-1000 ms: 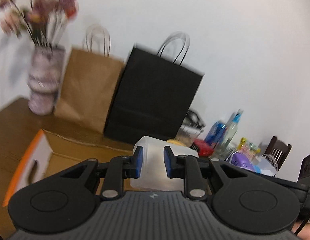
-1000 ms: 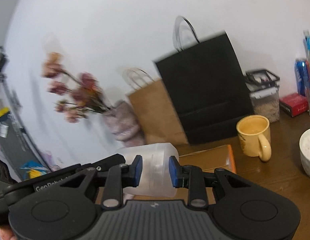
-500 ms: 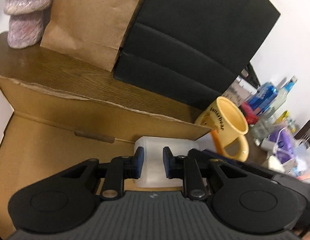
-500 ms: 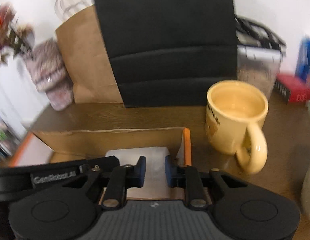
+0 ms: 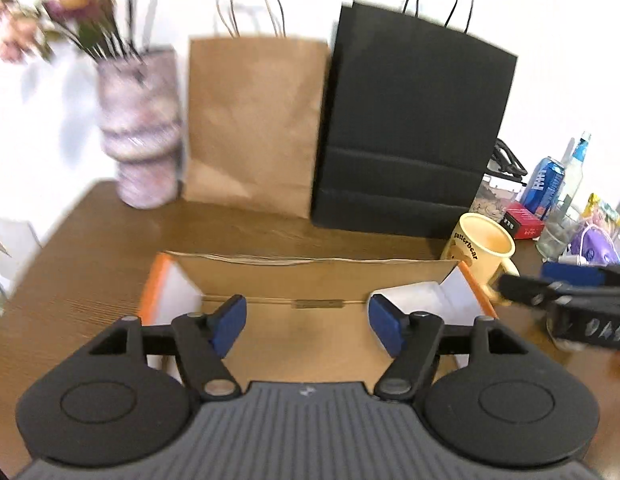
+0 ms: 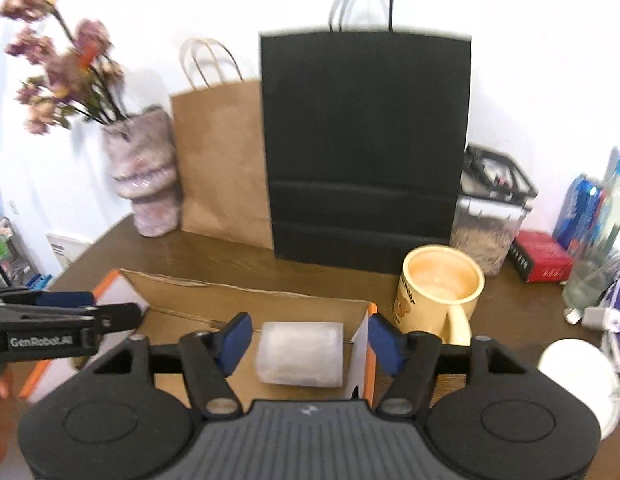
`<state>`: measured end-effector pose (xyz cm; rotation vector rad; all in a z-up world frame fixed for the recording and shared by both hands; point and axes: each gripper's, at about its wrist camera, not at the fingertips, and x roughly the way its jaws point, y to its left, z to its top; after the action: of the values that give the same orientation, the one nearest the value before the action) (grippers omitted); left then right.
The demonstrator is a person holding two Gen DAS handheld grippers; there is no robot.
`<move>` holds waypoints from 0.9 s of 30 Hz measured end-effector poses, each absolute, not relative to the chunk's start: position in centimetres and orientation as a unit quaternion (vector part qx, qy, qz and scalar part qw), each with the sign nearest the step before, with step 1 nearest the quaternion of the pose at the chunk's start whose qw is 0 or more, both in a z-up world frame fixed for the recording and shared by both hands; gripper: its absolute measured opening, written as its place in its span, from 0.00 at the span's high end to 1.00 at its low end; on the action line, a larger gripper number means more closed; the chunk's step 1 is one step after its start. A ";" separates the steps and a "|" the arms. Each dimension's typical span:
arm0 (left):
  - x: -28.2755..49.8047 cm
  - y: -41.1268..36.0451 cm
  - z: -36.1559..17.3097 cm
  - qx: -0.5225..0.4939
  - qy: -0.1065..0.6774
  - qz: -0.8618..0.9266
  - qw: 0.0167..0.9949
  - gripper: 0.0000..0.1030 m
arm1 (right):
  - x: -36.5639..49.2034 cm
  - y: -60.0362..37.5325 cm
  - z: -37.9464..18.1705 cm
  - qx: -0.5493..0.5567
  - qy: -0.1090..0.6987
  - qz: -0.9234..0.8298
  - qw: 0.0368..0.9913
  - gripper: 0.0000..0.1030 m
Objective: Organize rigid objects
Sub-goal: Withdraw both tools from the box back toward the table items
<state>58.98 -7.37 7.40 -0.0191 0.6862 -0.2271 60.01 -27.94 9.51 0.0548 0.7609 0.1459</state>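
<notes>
A: Right wrist view: translucent container [image 6: 300,354] lies in the cardboard box [image 6: 246,296]; both tongs opening, nothing between them.
B: I judge the yellow mug [image 6: 440,290] is left.

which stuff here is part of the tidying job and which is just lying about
Job:
translucent plastic container, lying in the box
open cardboard box
yellow mug

Lying about:
black bag
brown bag
flower vase
red box
blue can
</notes>
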 end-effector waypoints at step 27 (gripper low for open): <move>31.9 0.3 10.1 0.034 0.165 -0.083 0.982 0.13 | 35.3 -25.1 12.7 0.025 0.245 0.101 0.964 0.17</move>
<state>31.90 0.32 10.14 0.0678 0.3324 -0.1677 35.34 -25.10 12.66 0.0513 0.4951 0.2051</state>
